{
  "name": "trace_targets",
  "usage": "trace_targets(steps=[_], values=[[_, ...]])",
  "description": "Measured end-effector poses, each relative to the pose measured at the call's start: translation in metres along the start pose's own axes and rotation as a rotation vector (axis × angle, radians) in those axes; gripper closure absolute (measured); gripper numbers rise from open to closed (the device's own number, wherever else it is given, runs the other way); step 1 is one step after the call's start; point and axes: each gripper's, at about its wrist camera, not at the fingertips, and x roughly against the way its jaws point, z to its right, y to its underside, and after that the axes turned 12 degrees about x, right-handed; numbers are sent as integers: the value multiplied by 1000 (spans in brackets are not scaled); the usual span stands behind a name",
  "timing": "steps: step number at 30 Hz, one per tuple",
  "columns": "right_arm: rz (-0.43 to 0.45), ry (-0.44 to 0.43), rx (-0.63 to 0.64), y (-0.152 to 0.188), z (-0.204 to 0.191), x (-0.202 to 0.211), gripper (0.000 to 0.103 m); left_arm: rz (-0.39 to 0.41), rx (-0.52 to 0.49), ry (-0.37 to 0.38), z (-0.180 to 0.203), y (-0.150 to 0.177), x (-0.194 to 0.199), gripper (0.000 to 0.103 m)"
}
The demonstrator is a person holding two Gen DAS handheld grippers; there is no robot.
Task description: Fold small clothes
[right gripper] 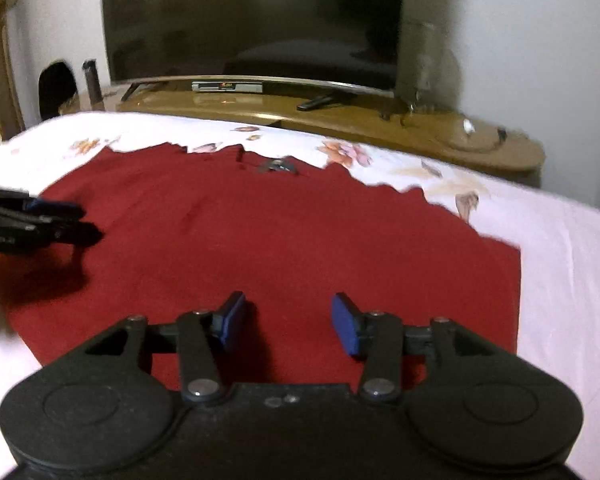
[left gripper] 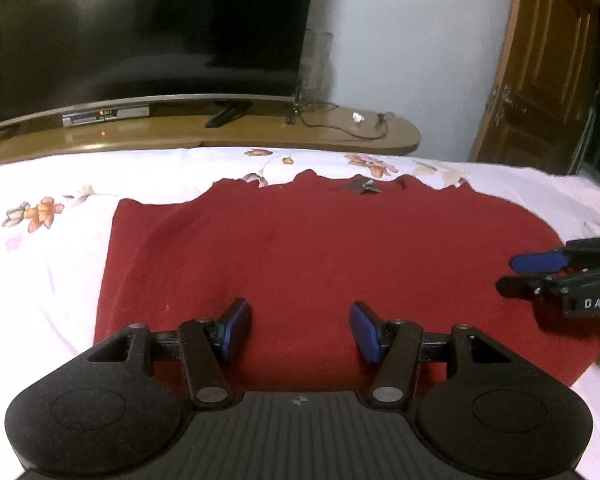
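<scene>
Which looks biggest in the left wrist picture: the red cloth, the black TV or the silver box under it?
Largest to smallest as they look:
1. Dark red cloth, though it lies nearest the camera
2. Black television screen
3. Small silver box

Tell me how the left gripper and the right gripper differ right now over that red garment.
The left gripper hovers toward the left side of the red garment, the right gripper toward its right side. The left gripper's blue pads stand a little wider apart than the right gripper's. Shared: both are open with nothing between the pads, and both point forward and down over the garment's near edge on the floral bedsheet.
</scene>
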Motion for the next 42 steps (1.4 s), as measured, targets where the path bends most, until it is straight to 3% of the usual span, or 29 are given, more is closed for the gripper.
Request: trace_targets(steps=[3,6,9,12,15,19,24,30,37,38,39,42], values=[[-28,15,-29,-11,-3,-1,59,11,7,-26,12,-4,14,46],[36,16,-45,-10,-6,34,59,42,-24,-17,18,5,42,46],[38,-9,-46,-1,-17,54,59,20,35,-13,16,22,56,46],[26,-51,-43,10,-42,54,62,-6,87,-22,18,39,54,46],[32,-58,-30,12,-73,47,64,-7,68,-63,29,48,50,46],[-22,16,9,14,-98,29,62,-20,32,-90,28,52,50,46],[-30,111,-12,35,-68,50,61,-21,49,-138,-2,54,67,46],[-57,199,-117,81,-6,85,62,-16,68,-132,-23,56,72,46],[-76,227,-144,73,-11,89,59,9,97,-152,-19,54,92,44],[-51,234,-159,73,-12,97,58,23,109,-155,-20,56,99,43],[-25,236,-166,73,-13,104,58,31,131,-151,-24,59,104,33],[-21,226,-169,78,-15,105,60,4,170,-169,-32,70,99,30]])
